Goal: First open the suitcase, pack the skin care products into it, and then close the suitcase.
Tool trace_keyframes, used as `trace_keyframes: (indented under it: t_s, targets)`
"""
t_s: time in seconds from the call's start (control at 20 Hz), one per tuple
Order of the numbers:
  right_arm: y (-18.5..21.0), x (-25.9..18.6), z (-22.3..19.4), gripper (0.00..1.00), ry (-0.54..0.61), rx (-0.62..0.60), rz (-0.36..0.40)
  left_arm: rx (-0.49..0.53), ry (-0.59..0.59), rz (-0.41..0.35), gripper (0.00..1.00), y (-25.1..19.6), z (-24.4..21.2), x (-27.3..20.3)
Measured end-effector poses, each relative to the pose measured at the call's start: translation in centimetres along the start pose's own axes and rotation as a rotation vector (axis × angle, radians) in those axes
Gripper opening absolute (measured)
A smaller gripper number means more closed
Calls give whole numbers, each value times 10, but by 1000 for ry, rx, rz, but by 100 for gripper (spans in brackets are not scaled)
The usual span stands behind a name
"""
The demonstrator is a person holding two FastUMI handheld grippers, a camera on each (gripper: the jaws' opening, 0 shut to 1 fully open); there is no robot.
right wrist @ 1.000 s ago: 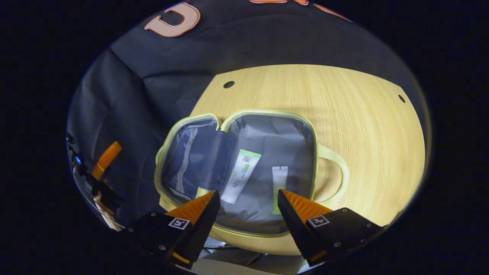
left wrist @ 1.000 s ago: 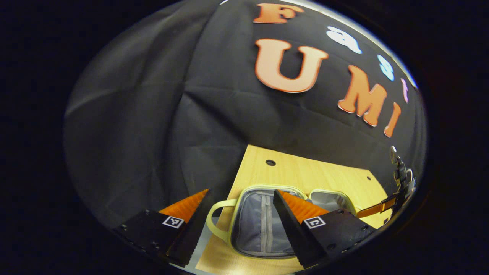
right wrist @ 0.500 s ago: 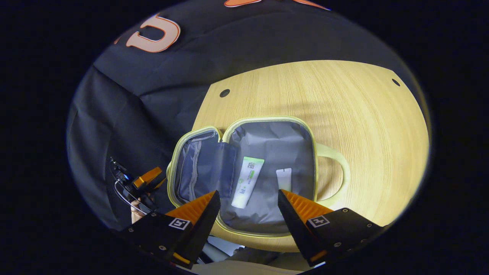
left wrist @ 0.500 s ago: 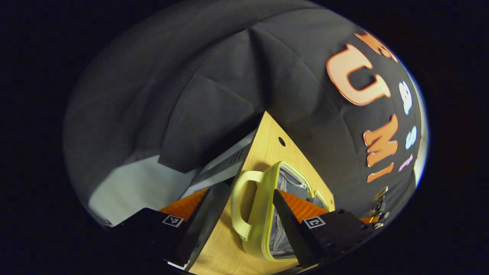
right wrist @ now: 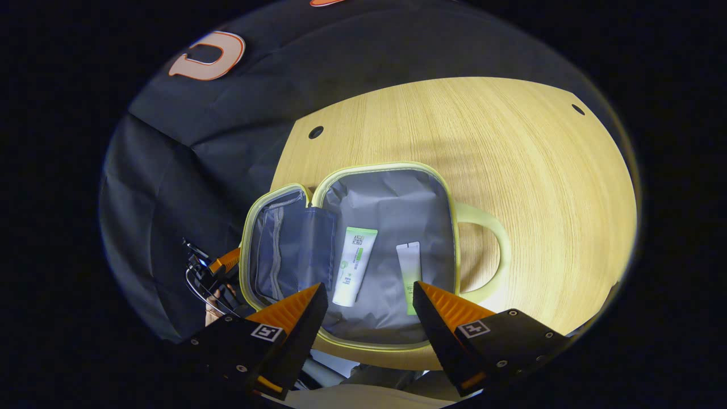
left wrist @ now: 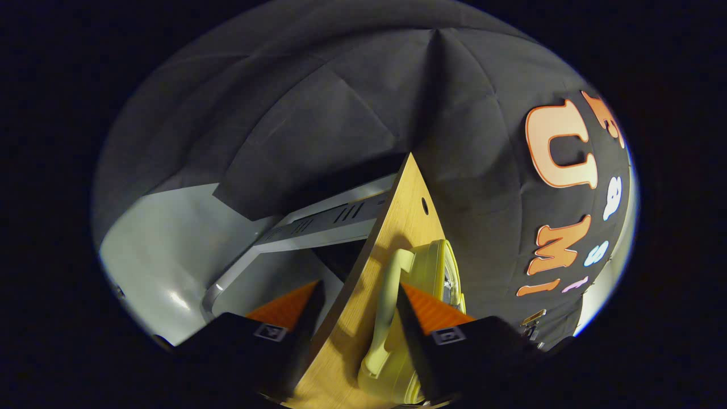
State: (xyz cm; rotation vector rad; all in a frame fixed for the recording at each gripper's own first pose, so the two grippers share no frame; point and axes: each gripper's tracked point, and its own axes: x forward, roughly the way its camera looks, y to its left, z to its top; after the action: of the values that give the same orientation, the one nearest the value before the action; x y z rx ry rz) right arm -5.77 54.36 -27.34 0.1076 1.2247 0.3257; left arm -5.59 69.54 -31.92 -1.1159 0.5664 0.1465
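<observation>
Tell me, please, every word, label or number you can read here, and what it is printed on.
Nothing here can be quoted as readable text.
Green-banded tube: print and a small square code, too small to read.
Second tube: no legible print.
Right tool: a square coded marker on each finger, a pattern with no words.
Left tool: like markers, blurred.
Suitcase: no text seen.

Open suitcase (right wrist: 392, 199) on wooden table (right wrist: 511, 147)
</observation>
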Motion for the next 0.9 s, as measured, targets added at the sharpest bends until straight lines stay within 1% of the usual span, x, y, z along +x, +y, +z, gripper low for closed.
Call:
trace_keyframes:
  t_s: [0.05,0.1,0.15,0.2,0.25,0.3,0.35,0.4,0.45,0.65,0.8,0.9]
  targets:
    - [-1,0,0,96,0,-1,0,7,-2,50,43,5,1,1]
    - [-1,-2,1,96,-3,-4,3,22,13,84,17,2,1,-1]
    - [-3,-3,3,96,-11,-8,4,52,10,100,17,-2,2,5]
    - [-6,-5,7,96,-27,-12,3,81,-1,113,13,-10,3,-7]
    - [-9,-8,10,96,-41,-11,0,130,-4,137,10,-19,4,-13]
    - [-13,-10,14,96,-57,-8,-2,190,-4,176,10,-31,6,-21]
    - [-17,-15,19,96,-78,-4,1,248,-16,205,13,-46,12,-31]
    - [-21,-19,23,96,-99,-4,-3,294,-31,225,10,-65,17,-37]
    - [-28,-24,27,96,-120,-14,-11,330,-51,229,10,-87,19,-44]
    - [-55,-49,45,96,-212,-71,-37,465,-109,193,10,-189,16,-78]
    - [-73,-73,59,96,-276,-95,-33,591,-135,188,9,-263,-8,-83]
    - [-89,-89,67,96,-311,-105,-28,692,-151,220,9,-299,-30,-80]
